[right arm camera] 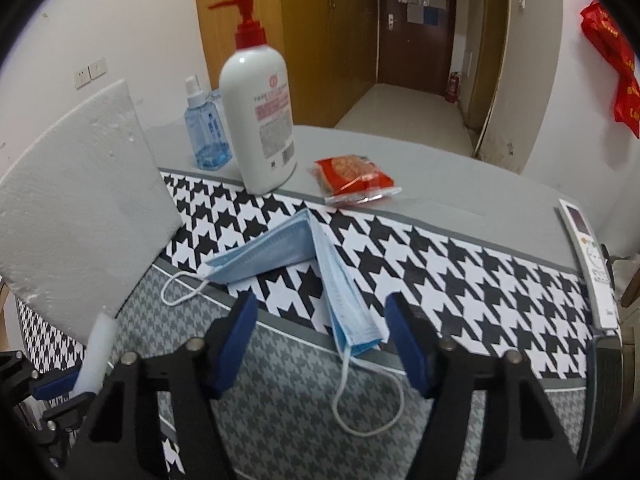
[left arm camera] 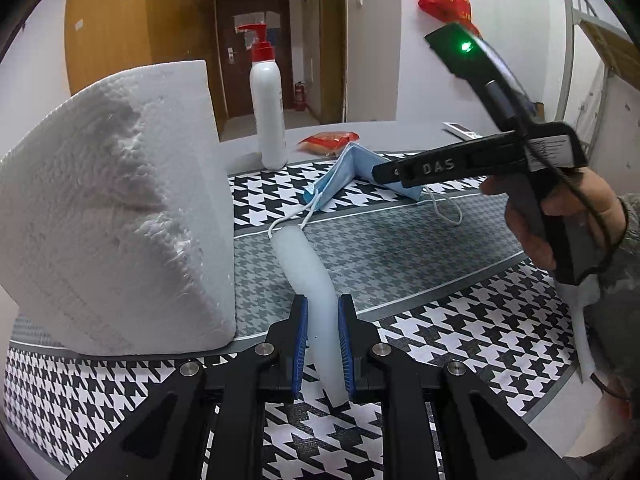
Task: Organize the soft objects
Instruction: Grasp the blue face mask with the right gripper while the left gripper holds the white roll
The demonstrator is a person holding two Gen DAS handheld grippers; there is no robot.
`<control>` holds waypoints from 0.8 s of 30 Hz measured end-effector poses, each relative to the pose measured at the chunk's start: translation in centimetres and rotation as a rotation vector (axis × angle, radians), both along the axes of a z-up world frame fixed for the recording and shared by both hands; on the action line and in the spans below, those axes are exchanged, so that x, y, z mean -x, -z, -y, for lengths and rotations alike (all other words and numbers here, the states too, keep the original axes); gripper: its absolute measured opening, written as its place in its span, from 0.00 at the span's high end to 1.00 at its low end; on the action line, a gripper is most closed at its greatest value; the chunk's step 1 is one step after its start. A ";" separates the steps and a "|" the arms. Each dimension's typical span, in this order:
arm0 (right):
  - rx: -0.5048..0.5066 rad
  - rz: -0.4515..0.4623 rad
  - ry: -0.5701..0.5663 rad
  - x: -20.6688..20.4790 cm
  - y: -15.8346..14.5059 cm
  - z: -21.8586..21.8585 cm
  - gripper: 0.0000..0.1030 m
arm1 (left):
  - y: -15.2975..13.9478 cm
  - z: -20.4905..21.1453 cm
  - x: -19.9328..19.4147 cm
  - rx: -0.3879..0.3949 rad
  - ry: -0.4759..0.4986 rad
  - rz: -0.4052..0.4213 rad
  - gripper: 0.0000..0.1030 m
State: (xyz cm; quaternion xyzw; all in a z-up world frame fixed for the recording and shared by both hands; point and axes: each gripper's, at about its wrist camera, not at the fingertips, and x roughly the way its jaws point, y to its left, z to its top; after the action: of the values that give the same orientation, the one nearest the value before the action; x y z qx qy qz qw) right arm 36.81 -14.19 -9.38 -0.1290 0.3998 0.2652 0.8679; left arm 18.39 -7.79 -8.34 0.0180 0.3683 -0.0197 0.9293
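My left gripper is shut on a white foam tube that curves away over the houndstooth cloth; the tube also shows in the right wrist view. A big white foam block stands to its left; it also shows in the right wrist view. A folded blue face mask lies on the cloth; in the left wrist view the mask lies beyond the tube. My right gripper is open and empty, just above the mask's near end; in the left wrist view it hovers over the mask.
A white pump bottle with a red top, a blue spray bottle and a red snack packet stand at the back of the grey table. A remote control lies at the right edge.
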 end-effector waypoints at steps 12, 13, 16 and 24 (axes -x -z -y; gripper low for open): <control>0.048 -0.030 0.031 -1.0 1.5 -0.6 0.78 | -0.4 -0.1 1.0 0.012 0.014 0.004 0.84; 0.050 -0.030 0.032 -1.0 1.6 -0.6 0.81 | -0.4 -0.1 1.1 0.010 0.014 0.005 0.84; 0.054 -0.022 0.024 -0.9 1.6 -0.9 0.91 | -0.6 -0.3 1.3 0.014 0.013 0.007 0.84; 0.028 0.008 0.042 0.2 0.1 -0.2 0.94 | -1.8 -0.6 2.3 0.010 0.017 0.039 0.84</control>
State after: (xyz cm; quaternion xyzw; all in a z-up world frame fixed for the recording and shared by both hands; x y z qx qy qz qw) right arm 36.60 -13.96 -9.52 -0.1335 0.4027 0.2407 0.8730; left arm 16.04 -7.16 -6.59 0.0169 0.3498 -0.0290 0.9362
